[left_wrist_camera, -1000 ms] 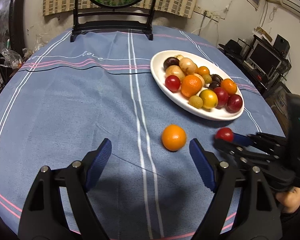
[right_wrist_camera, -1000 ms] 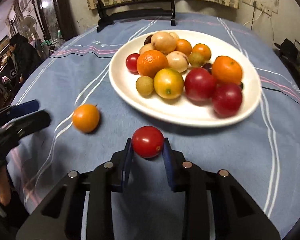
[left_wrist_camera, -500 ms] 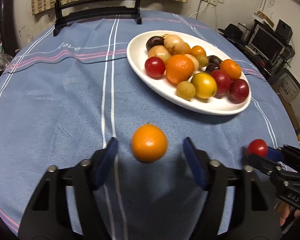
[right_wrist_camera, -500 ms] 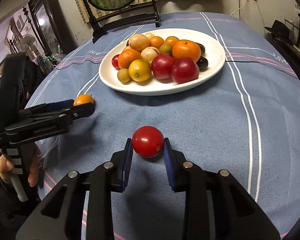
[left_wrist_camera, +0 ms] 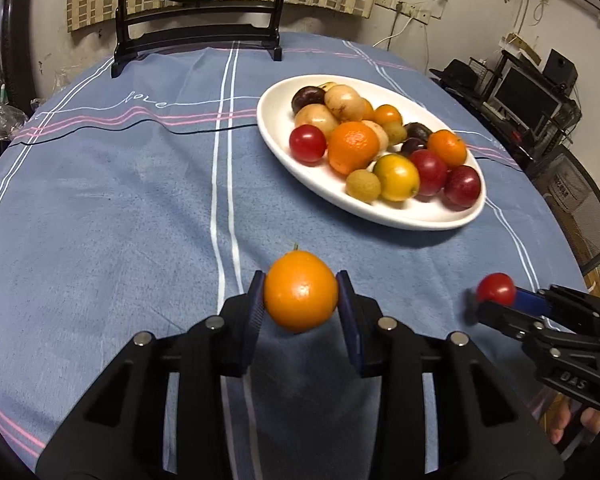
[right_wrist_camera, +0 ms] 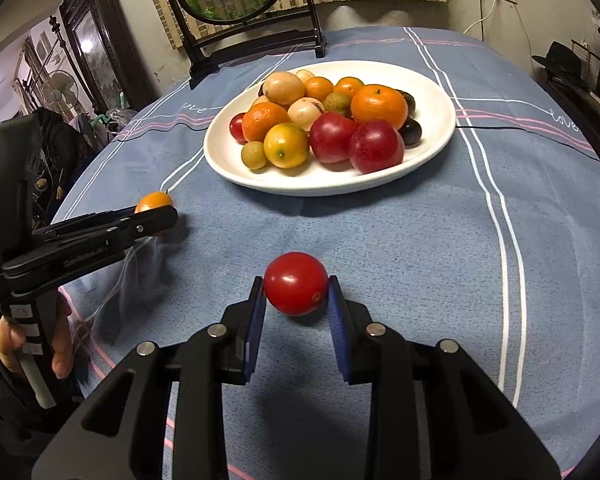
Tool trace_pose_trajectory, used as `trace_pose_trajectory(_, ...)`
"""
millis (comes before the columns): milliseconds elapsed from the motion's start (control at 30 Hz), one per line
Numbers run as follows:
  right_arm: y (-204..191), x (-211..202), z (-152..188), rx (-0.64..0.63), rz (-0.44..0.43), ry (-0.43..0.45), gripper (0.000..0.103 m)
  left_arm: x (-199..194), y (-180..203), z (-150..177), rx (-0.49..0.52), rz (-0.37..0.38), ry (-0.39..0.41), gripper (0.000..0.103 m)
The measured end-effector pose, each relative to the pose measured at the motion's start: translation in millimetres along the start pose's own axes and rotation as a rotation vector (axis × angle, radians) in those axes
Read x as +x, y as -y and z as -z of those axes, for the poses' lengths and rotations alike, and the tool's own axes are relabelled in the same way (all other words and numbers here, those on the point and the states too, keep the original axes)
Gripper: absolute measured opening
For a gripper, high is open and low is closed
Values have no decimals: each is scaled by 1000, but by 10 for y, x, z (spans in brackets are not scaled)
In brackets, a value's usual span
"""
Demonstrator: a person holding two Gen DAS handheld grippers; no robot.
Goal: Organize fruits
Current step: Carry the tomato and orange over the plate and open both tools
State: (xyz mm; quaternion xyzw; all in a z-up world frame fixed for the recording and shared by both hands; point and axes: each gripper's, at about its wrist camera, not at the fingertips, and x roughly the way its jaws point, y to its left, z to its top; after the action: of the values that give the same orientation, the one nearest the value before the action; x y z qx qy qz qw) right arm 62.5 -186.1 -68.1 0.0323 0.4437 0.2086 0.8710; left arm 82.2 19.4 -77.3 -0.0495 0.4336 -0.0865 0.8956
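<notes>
My left gripper is shut on an orange fruit and holds it just above the blue tablecloth. My right gripper is shut on a red cherry tomato and holds it above the cloth. A white oval plate holds several mixed fruits beyond both grippers. In the left wrist view the right gripper and its tomato show at the right. In the right wrist view the left gripper and the orange show at the left, in front of the plate.
A round painted screen on a dark stand stands at the table's far edge. A desk with a monitor and a mesh chair are off the table to the right. Dark furniture stands to the left.
My left gripper moved forward around the orange and shut on it. My right gripper, still holding the tomato, drew back from the plate.
</notes>
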Motion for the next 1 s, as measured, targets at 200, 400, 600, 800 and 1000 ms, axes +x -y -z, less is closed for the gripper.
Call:
trace_pose_trajectory(200, -49, -30, -16, -7, 1, 9, 31, -198, 40, 21, 8, 35, 32, 36)
trace_pose_trajectory(400, -68, -47, -30, -4, -7, 27, 31, -387, 57, -21, 13, 59, 71, 36)
trace_pose_trajectory(600, -48, -144, -187, -17, -5, 63, 31, -423, 163, -197, 45, 75, 80, 36)
trace_pose_trajectory(800, 17, -201, -675, -63, 44, 124, 31, -194, 383, -805, 104, 83, 72, 36)
trace_pose_trajectory(1000, 349, 50, -1332, -33, 124, 153, 31, 288, 695, -1573, 112, 100, 34, 36)
